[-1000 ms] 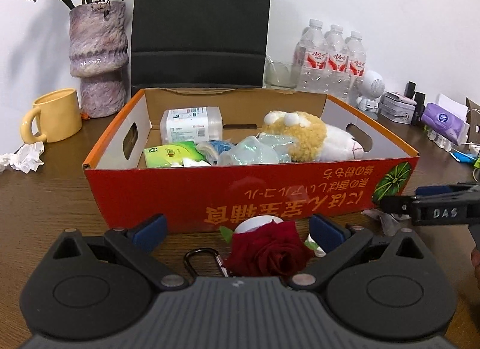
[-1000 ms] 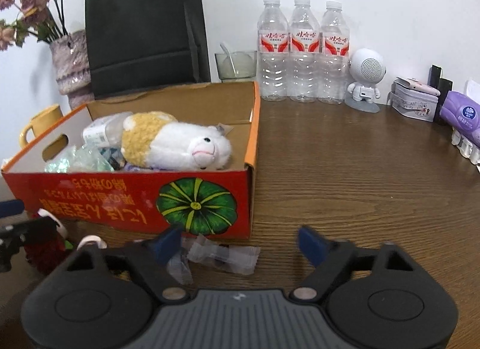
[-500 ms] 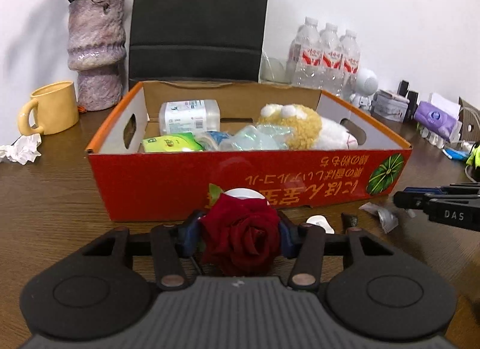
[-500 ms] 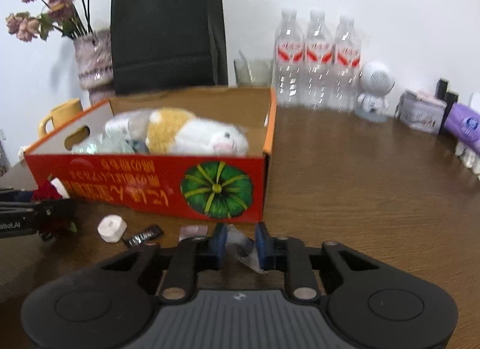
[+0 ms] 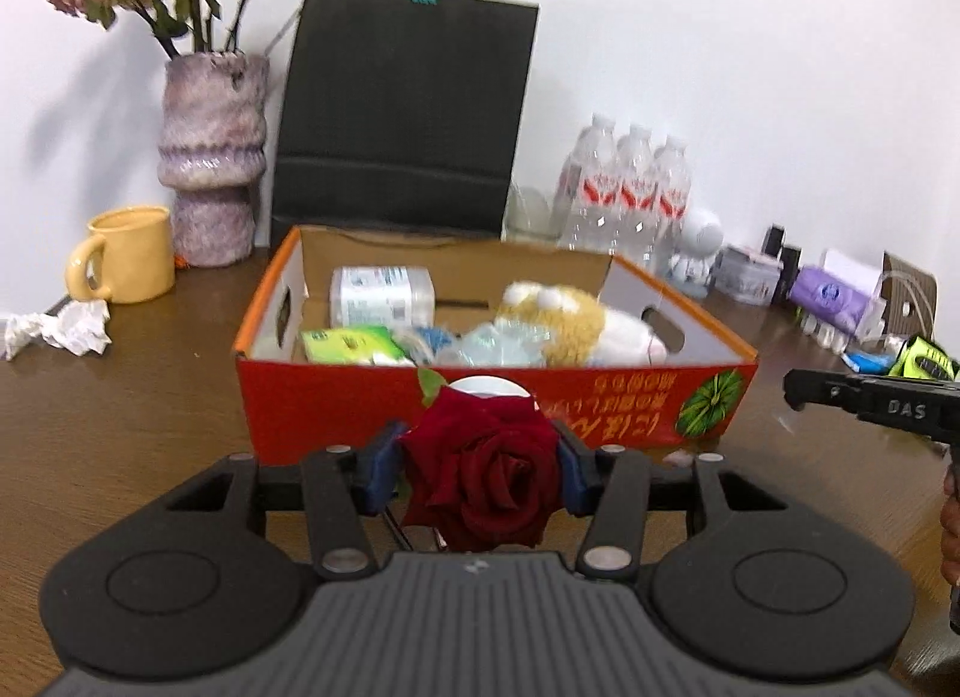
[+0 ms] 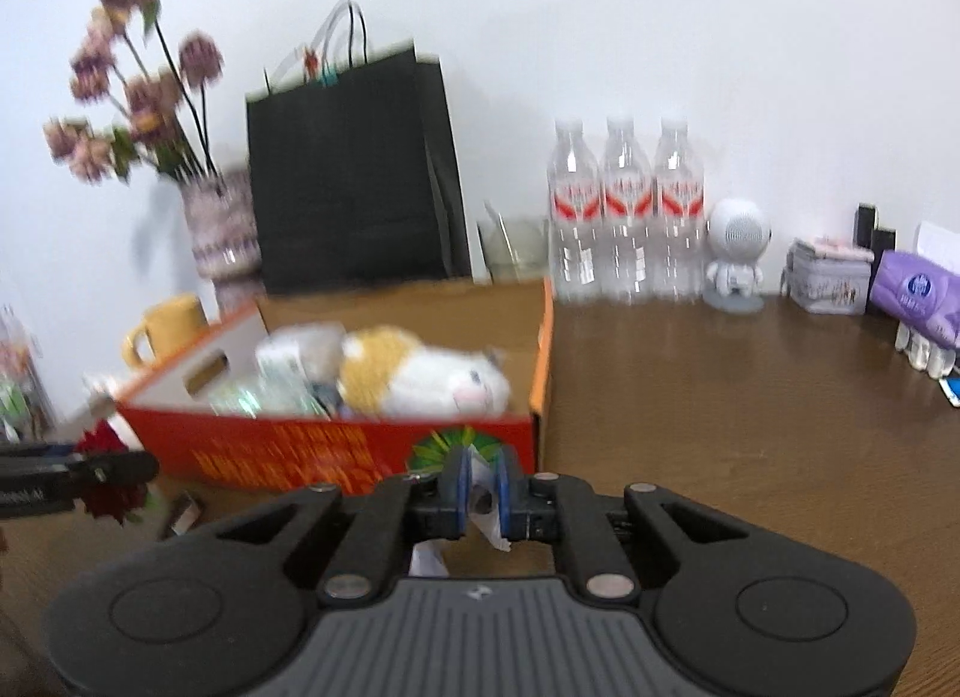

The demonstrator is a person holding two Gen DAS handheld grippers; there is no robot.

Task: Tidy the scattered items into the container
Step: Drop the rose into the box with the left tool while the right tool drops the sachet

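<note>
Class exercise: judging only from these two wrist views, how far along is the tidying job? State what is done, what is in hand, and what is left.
Done: the plush toy, a wipes pack and a green packet lie in the orange box. In hand: the left gripper is shut on the red rose; the right gripper is shut on a clear wrapper. Left: both must go into the box, and a small dark item lies on the table.

Your red rose (image 5: 483, 472) covers the middle of the box's (image 5: 336, 403) front wall and most of a white round thing (image 5: 489, 385) behind it. The right wrist view is blurred: the flowers (image 6: 129, 91) smear, and the box print is unreadable. The clear wrapper (image 6: 483, 508) sits mostly behind the blue pads (image 6: 455, 490). Your left gripper (image 6: 90, 472) is cut by that view's left edge, the right gripper (image 5: 870, 406) by the left view's right edge
</note>
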